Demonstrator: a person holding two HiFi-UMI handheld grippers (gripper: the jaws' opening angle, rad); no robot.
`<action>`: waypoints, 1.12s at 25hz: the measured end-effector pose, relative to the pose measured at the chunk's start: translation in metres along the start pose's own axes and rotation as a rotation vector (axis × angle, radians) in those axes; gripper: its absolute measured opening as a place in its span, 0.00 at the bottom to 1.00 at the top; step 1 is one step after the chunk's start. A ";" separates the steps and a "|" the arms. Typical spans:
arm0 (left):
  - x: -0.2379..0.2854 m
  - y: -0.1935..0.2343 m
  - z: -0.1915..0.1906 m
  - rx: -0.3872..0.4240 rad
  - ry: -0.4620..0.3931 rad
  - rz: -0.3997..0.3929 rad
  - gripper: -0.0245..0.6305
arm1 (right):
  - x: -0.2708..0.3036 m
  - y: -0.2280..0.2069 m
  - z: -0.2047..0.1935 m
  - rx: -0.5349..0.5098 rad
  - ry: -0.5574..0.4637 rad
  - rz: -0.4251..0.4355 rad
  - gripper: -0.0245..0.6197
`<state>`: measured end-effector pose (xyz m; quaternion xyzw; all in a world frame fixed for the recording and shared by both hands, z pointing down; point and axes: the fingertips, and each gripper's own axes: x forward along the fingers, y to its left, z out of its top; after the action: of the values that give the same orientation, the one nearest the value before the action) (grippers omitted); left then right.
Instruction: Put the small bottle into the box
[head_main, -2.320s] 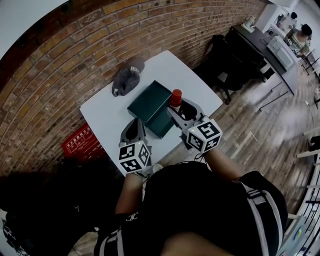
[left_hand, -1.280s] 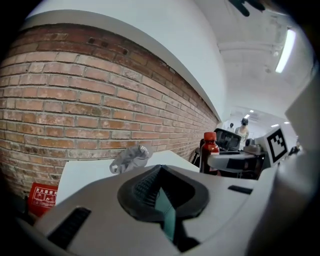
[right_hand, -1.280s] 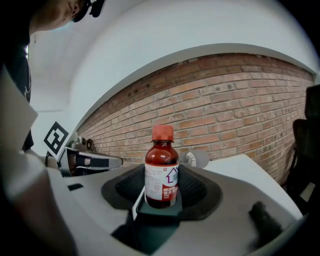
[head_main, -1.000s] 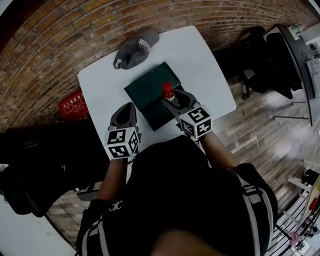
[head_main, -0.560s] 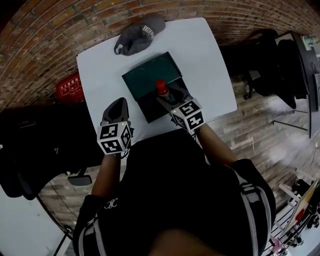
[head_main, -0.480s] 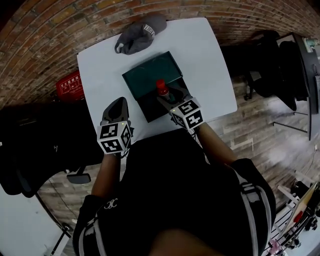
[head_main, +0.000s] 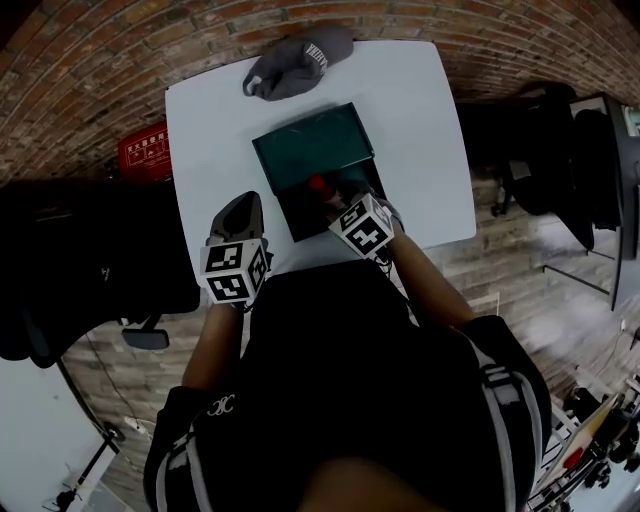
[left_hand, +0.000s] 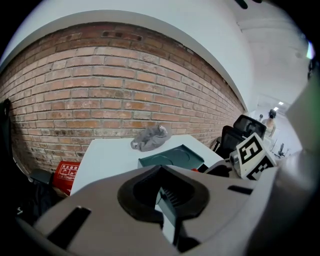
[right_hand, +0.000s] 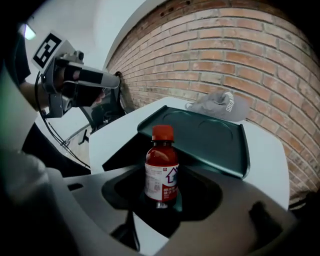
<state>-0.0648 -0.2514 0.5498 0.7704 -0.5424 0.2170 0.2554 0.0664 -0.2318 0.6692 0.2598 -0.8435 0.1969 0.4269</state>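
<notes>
While the small plastic bottle of red liquid with a red screw cap (right_hand: 161, 167) stands upright between the jaws of the right gripper (head_main: 336, 200), which clamp it low on its labelled body, it hangs over the dark open base of the dark green rectangular box (head_main: 296, 212); the head view puts its cap inside the base's outline, near the hinge side, though no view shows whether its foot touches the box floor; the box's green lid (right_hand: 210, 135), with round recesses moulded into it, lies thrown back just behind the bottle, towards the brick wall; the left gripper (head_main: 240, 206) hovers over the white table (head_main: 410, 110) beside the box's left edge, apart from it, its jaws drawn together on nothing; a grey baseball cap (head_main: 300, 60) lies at the table's far edge, well apart from the work; a red crate (head_main: 145, 152) sits on the floor to the left.

Lowering and release look like the step in hand; doing it well probably means keeping the bottle upright, bringing it straight down clear of the base's walls and the lid until the foot rests, then parting the jaws only enough to free the body; a sideways pull before the jaws clear could tip so narrow a bottle; lifting the gripper straight up seems safest.
</notes>
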 end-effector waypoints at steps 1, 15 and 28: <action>0.000 -0.001 -0.001 -0.004 0.002 0.003 0.06 | 0.002 0.000 -0.003 -0.018 0.021 0.004 0.36; -0.002 0.013 -0.005 -0.032 0.007 0.056 0.06 | 0.026 -0.016 -0.031 -0.193 0.231 -0.062 0.36; 0.001 0.018 -0.002 -0.047 -0.010 0.062 0.06 | 0.026 -0.026 -0.059 -0.216 0.449 -0.070 0.36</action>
<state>-0.0811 -0.2560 0.5548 0.7481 -0.5722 0.2080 0.2640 0.1057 -0.2265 0.7268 0.1915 -0.7341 0.1433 0.6355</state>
